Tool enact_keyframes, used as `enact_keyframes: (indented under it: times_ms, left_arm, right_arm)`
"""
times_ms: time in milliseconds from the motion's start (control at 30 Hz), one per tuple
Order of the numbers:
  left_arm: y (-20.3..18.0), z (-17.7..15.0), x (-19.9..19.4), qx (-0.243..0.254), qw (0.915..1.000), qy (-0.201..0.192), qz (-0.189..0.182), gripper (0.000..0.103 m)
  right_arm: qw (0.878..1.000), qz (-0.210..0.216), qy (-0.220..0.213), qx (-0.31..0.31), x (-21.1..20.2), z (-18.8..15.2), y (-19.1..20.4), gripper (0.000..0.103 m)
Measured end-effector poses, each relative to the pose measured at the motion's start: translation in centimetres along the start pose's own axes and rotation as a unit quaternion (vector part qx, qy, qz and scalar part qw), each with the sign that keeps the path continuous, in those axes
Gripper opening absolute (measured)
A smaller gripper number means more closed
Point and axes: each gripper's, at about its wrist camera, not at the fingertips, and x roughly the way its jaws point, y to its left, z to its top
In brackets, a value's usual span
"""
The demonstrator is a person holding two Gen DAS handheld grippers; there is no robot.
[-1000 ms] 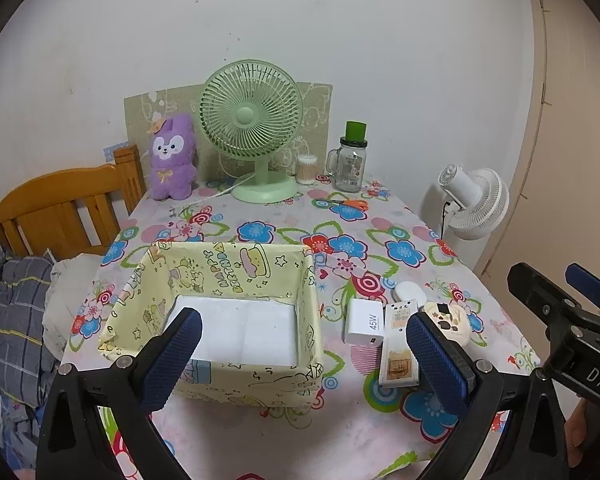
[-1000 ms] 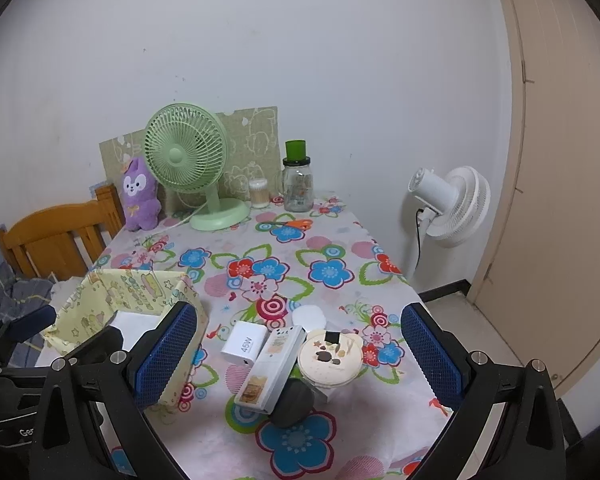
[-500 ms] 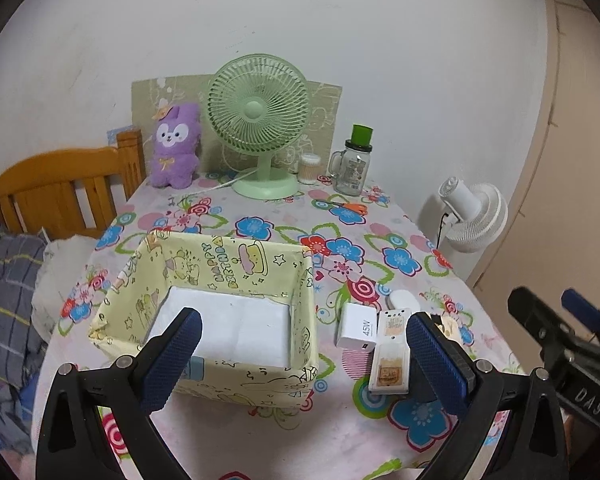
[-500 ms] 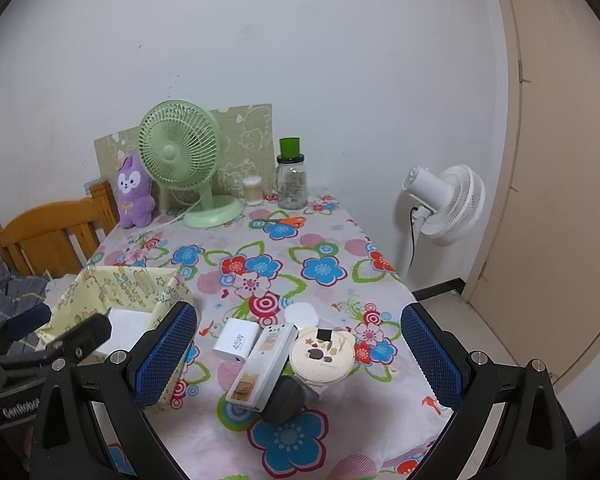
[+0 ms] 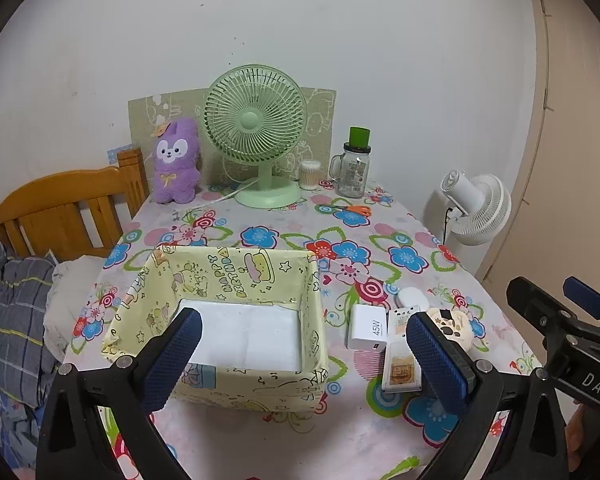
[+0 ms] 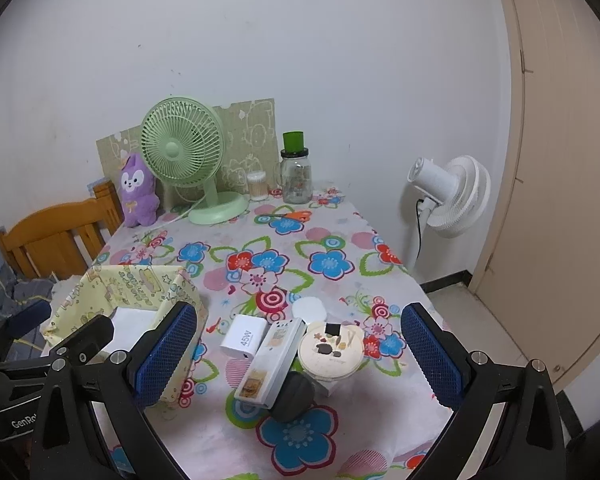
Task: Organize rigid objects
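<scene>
A yellow cartoon-print fabric box [image 5: 236, 276] [image 6: 140, 280] with a white bottom sits on the flowered tablecloth. To its right lie a white 45W charger [image 5: 367, 327] [image 6: 244, 337], a long white packet [image 5: 401, 354] [image 6: 270, 360], a small white disc [image 5: 411, 297] [image 6: 309, 309], a round cream case with a bear print [image 5: 454, 326] [image 6: 331, 350] and a dark grey round object [image 6: 294, 394]. My left gripper [image 5: 304, 354] hovers open over the box's near edge. My right gripper [image 6: 300, 360] hangs open above the small items, holding nothing.
At the table's back stand a green desk fan [image 5: 256, 132], a purple plush [image 5: 176, 160], a cotton-swab tub [image 5: 310, 174] and a glass jar with a green lid [image 5: 354, 168]; orange scissors [image 5: 354, 210] lie nearby. A wooden chair [image 5: 60, 212] stands left, a white floor fan [image 5: 476, 208] right.
Both views shifted slightly as the grippers drifted: the left swung left and back, the right edged back and up. Jaws stayed open; nothing on the table moved.
</scene>
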Motion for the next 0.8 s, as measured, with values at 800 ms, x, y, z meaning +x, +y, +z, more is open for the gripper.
enact_keyframes:
  times_ms: [800]
  left_arm:
    - [-0.35,0.02,0.96,0.006,0.9999,0.009,0.004,0.102]
  right_arm:
    - [1.0,-0.001,-0.005,-0.007,0.58,-0.15,-0.19,0.103]
